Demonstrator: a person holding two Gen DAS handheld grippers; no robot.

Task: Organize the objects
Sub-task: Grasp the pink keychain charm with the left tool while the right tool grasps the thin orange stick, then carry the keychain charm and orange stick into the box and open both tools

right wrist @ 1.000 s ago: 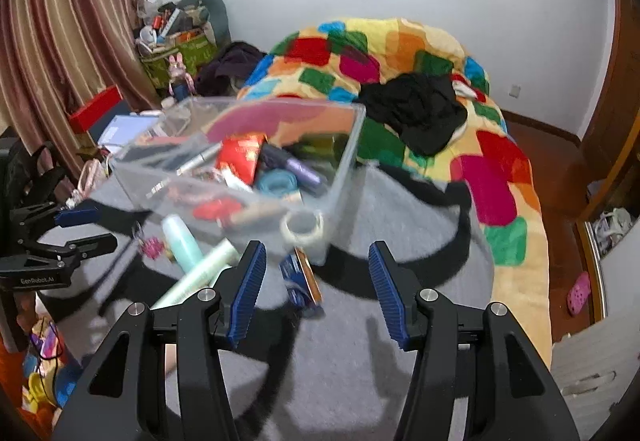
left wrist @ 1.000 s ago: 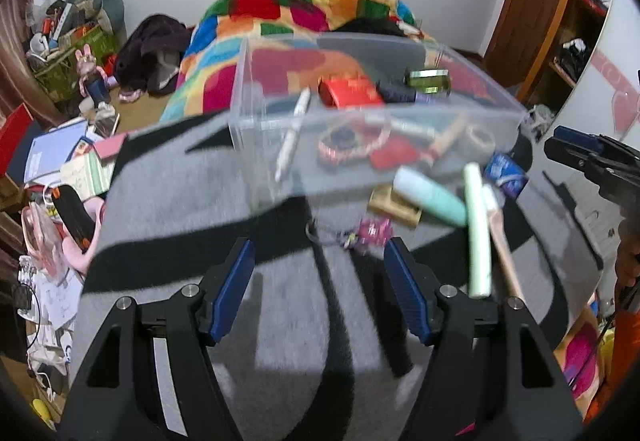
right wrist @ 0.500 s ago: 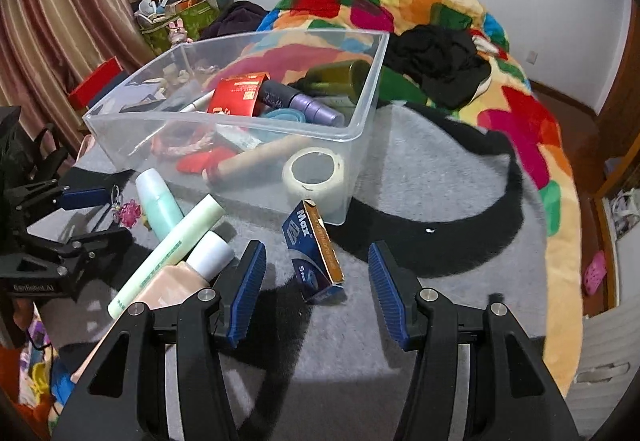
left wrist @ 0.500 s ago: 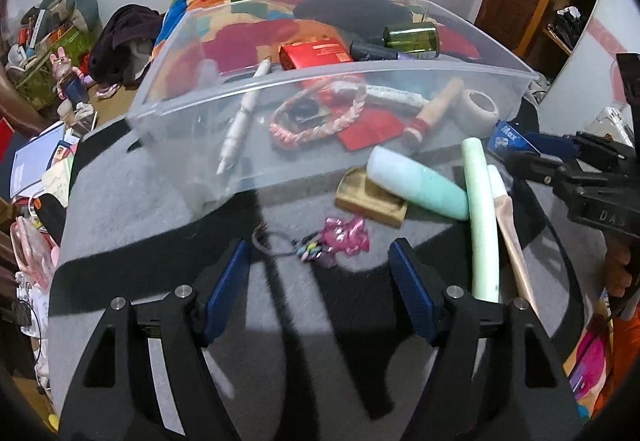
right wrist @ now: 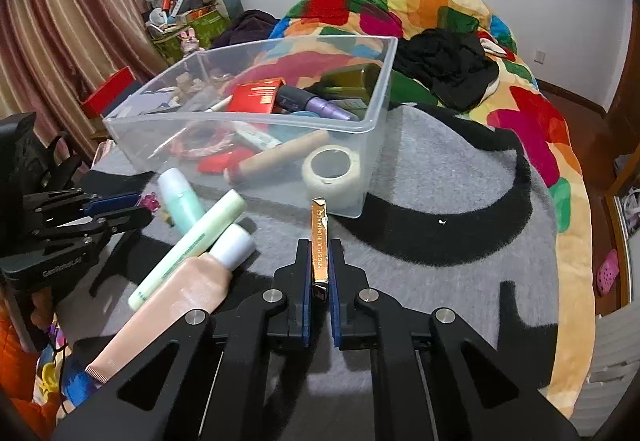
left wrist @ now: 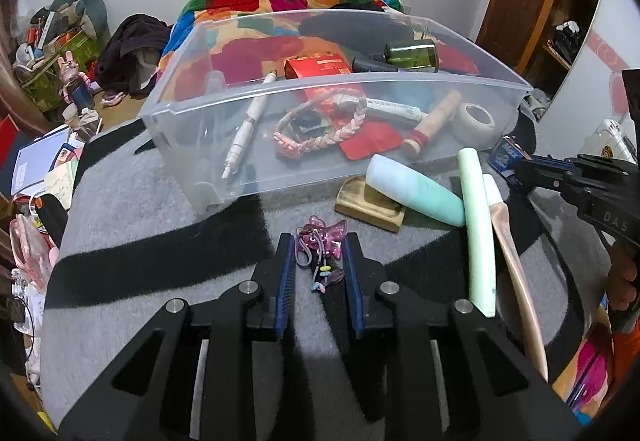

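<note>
A clear plastic bin (left wrist: 280, 165) (right wrist: 372, 129) sits on the grey and black blanket and holds several items: a red box, a bottle, a tape roll, a braided band. My left gripper (left wrist: 319, 241) is shut on a pink keychain charm (left wrist: 322, 241) lying in front of the bin. My right gripper (right wrist: 320, 245) is shut on a thin blue and orange blade box (right wrist: 320, 241), held on edge just before the bin's corner. The box also shows in the left wrist view (left wrist: 505, 155).
Loose on the blanket lie a mint bottle (left wrist: 416, 189), a pale green tube (left wrist: 476, 225), a beige tube (right wrist: 176, 301) and a small wooden block (left wrist: 370, 203). A colourful quilt (right wrist: 440, 13) lies behind. Clutter fills the floor at the left (left wrist: 44, 161).
Both grippers moved forward and closed: the left onto the pink keychain, the right onto the blade box, which now stands on edge between its fingers.
</note>
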